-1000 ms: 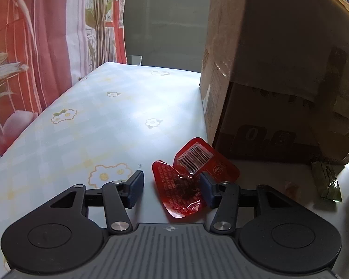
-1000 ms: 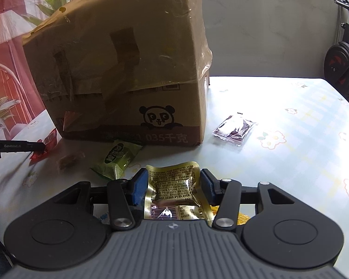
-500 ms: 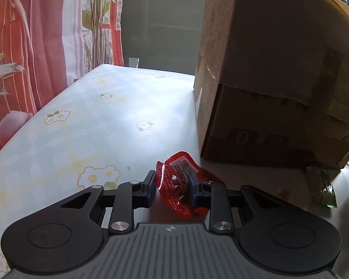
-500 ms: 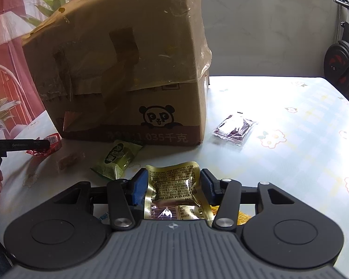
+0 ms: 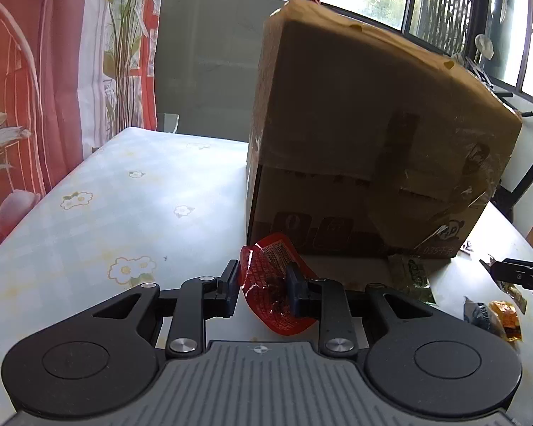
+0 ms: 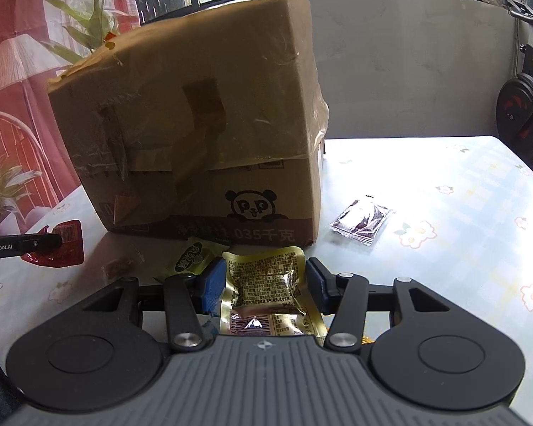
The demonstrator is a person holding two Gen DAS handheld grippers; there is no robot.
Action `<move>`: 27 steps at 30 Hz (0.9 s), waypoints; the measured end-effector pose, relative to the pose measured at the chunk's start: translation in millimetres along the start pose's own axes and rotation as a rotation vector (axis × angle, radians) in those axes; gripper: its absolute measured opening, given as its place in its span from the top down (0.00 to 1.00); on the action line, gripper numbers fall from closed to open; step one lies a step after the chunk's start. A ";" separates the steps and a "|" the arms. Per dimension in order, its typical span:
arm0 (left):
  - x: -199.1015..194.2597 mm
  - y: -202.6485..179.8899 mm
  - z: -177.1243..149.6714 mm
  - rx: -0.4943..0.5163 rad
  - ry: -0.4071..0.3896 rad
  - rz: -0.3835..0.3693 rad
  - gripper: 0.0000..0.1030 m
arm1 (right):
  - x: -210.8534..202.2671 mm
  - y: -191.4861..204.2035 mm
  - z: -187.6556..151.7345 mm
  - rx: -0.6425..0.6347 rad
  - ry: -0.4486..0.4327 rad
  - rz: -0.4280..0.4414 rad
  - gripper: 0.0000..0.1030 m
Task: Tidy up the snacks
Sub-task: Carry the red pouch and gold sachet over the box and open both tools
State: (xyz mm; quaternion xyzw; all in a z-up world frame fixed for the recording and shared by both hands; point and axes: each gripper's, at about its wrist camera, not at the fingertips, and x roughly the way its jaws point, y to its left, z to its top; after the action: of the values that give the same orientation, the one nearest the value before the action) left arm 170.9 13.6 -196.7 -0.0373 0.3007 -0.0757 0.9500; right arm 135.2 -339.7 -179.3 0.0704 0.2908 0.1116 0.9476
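Red packet (image 5: 273, 284), gold packet (image 6: 266, 291), green packet (image 6: 192, 257), dark purple packet (image 6: 362, 222); brown cardboard box (image 6: 195, 135) with black panda print; pale checked desk (image 5: 131, 213) with white flowers.

The cardboard box (image 6: 202, 135) hides whatever lies behind it on the desk (image 6: 444, 234), and its inside cannot be seen. The print on the gold packet (image 6: 266, 291) in front of the box is too small to read, and the packet's lower end is hidden behind the gripper body. Left of the box, the red packet (image 6: 62, 245) is partly covered by a finger of the left gripper (image 5: 263, 284), whose body the picture's edge cuts off. The green packet (image 6: 192, 257) at the box's foot is partly hidden by the blue fingers (image 6: 213, 280).
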 end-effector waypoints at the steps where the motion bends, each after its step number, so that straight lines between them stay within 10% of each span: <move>1: -4.0 -1.0 2.3 -0.003 -0.009 -0.005 0.72 | -2.7 1.3 1.4 -0.003 -0.009 0.004 0.50; 27: -56.3 -76.7 137.6 0.113 -0.354 -0.163 0.72 | -48.1 49.3 127.0 -0.200 -0.375 0.133 0.50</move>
State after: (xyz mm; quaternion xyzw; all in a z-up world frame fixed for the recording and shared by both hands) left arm 195.5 -49.2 -43.6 -0.0208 0.1200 -0.1612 0.9794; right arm 160.0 -312.9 -39.5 0.0147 0.0917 0.1873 0.9779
